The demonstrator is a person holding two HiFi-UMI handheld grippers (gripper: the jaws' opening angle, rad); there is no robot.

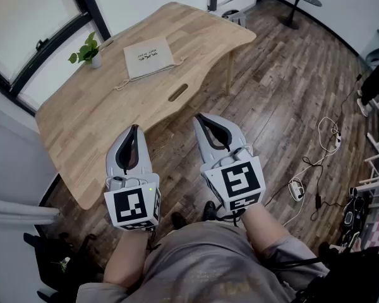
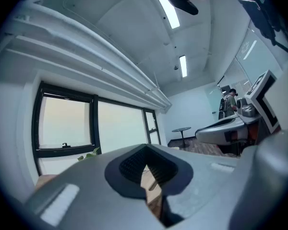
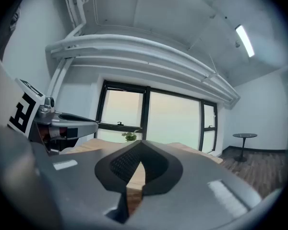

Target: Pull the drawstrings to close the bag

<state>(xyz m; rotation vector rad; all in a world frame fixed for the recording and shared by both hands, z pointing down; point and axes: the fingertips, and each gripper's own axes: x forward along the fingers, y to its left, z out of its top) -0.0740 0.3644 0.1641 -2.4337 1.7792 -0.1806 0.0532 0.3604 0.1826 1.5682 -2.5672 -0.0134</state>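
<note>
Bag (image 1: pixel 148 57) flat on table (image 1: pixel 82 109), left tool (image 1: pixel 135 129), right tool (image 1: pixel 201 117), jaws together

The bag (image 1: pixel 148 57) bears print too small to read.

Left gripper (image 1: pixel 135 129) & right gripper (image 1: pixel 200 117) held side by side, pointing fwd. Jaws together on both, nothing btwn.
</note>
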